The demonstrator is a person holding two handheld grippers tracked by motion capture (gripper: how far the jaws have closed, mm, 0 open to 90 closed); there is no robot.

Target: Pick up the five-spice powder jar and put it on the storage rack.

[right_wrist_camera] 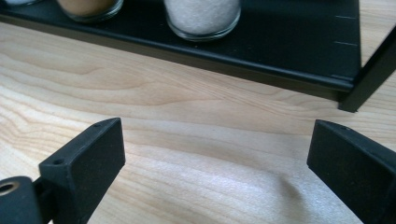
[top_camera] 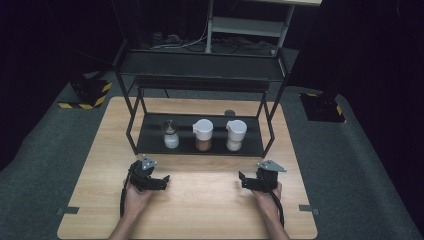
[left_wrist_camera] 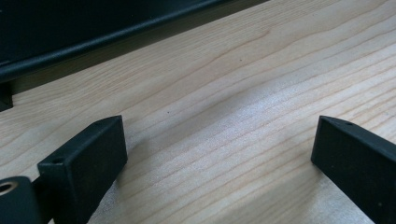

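Note:
Three jars stand in a row on the lower shelf [top_camera: 150, 131] of a black two-tier rack: a glass shaker [top_camera: 170, 135] with a metal cap and white contents, a white-lidded jar [top_camera: 203, 135] of brown powder, and a white-lidded jar [top_camera: 235, 135] of white grains. My left gripper [top_camera: 157, 181] rests low over the table in front of the rack's left part, open and empty [left_wrist_camera: 217, 135]. My right gripper [top_camera: 250, 181] sits at the front right, also open and empty [right_wrist_camera: 215, 135]. Just ahead of it stand the white-grain jar [right_wrist_camera: 202, 16] and the brown jar [right_wrist_camera: 89, 7].
The wooden table [top_camera: 200, 210] stretches bare between the two hands. The rack's upper shelf [top_camera: 200, 65] overhangs the jars, and its front right leg [right_wrist_camera: 373, 70] stands close to my right gripper. A small dark round thing [top_camera: 229, 113] lies behind the rack.

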